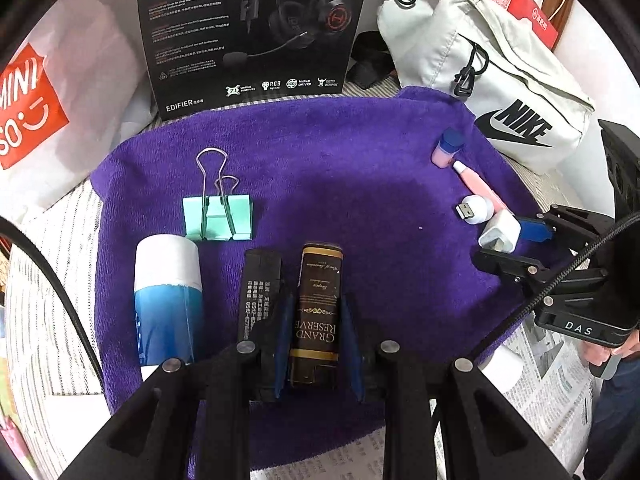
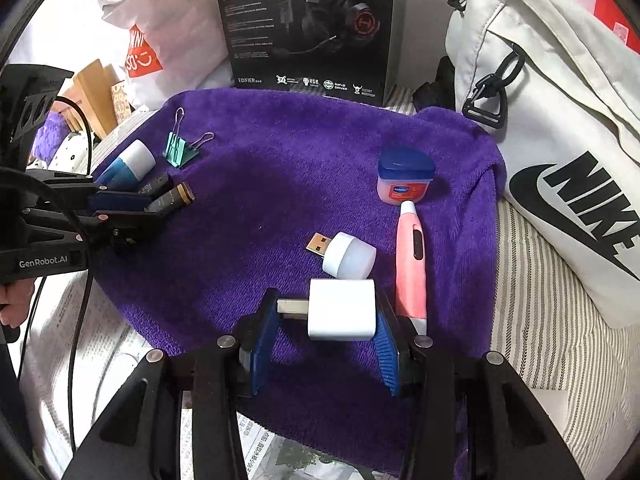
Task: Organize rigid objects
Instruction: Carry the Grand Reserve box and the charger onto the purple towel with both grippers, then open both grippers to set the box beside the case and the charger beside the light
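Note:
My left gripper (image 1: 318, 340) has its blue pads around a brown "Grand Reserve" tube (image 1: 318, 308) lying on the purple towel (image 1: 360, 176). Left of the tube lie a black stick (image 1: 258, 292), a blue-and-white bottle (image 1: 168, 300) and a green binder clip (image 1: 218, 216). My right gripper (image 2: 324, 340) holds a white plug adapter (image 2: 342, 310) between its blue pads, low over the towel (image 2: 280, 176). Beside it lie a white USB light (image 2: 346, 256), a pink pen (image 2: 410, 268) and a blue-lidded jar (image 2: 404, 178).
A black headset box (image 1: 252, 28) stands at the towel's back edge. A white Nike bag (image 1: 488, 64) lies at the back right and a white shopping bag (image 1: 60, 92) at the back left. Newspaper (image 1: 552, 384) and striped cloth (image 2: 532, 280) surround the towel.

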The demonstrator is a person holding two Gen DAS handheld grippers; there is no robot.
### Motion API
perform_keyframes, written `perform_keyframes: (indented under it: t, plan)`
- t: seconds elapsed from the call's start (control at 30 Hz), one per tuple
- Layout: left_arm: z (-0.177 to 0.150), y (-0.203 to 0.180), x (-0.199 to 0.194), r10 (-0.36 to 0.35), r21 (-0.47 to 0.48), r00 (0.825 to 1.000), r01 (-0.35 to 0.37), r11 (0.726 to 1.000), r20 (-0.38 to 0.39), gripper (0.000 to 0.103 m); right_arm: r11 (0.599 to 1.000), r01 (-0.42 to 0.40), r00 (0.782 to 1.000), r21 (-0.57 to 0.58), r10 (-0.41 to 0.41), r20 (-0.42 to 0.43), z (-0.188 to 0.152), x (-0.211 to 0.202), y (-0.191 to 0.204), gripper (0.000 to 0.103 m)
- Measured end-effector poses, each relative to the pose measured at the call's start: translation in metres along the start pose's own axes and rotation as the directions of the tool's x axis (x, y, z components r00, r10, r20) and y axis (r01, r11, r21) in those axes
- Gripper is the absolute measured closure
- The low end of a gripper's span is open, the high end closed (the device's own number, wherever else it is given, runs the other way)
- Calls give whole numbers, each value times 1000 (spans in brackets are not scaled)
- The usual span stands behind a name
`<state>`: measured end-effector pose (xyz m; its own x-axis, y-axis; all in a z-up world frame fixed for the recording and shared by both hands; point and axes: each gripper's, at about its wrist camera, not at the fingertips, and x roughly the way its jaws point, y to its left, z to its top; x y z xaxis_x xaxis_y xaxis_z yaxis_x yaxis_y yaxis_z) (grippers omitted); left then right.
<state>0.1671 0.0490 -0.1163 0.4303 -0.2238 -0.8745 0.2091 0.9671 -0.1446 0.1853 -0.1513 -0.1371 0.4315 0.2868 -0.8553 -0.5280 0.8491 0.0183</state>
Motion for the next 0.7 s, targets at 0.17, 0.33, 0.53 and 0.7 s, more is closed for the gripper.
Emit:
perform_keyframes:
  t: [0.17,0.33,0.53,0.7]
  plan:
    - [-2,-1,-2,-1,-2,1000,0,1000,-7,77,1000,-10,1000,1,10,-9,1,0,0,58]
    - [-5,-3,-4,3,-4,1000,-3,1000,-16,71,1000,-27,999,9,27,-18,-1,-2,-3,58]
    - [-8,-4,-7,5,-6,1000,-5,1000,-21,67,999,-33,999,20,33,-31,-2,-6,-4,57]
    - [-10,-3,-14,15,-16,1000,-15,1000,-11,62,1000,-21,999,15,21,-28,-6,-13,-5,53]
